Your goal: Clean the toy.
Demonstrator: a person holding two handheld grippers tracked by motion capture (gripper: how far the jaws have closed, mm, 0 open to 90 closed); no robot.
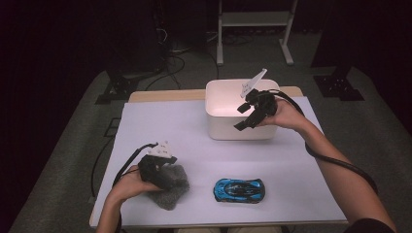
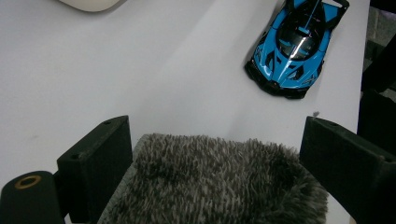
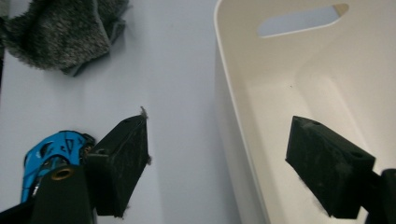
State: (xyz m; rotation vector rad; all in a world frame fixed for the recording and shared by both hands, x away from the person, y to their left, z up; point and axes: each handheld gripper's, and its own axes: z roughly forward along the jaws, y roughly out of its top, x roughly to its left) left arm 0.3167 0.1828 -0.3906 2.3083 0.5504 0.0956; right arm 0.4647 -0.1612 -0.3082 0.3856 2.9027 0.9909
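Bin (image 1: 228, 124) interior bare, white

a white-topped table (image 1: 145, 121) stands on grey carpet (image 1: 73, 160); beyond it, a white metal frame (image 1: 252, 22), cables and dark curtains.

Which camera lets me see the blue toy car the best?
The left gripper view: the blue toy car appears big and sharp, with roof and nose details clear, though its rear is cut off at the top edge. The high view shows the whole car, small, on the white table. The right gripper view shows part of it behind a jaw.
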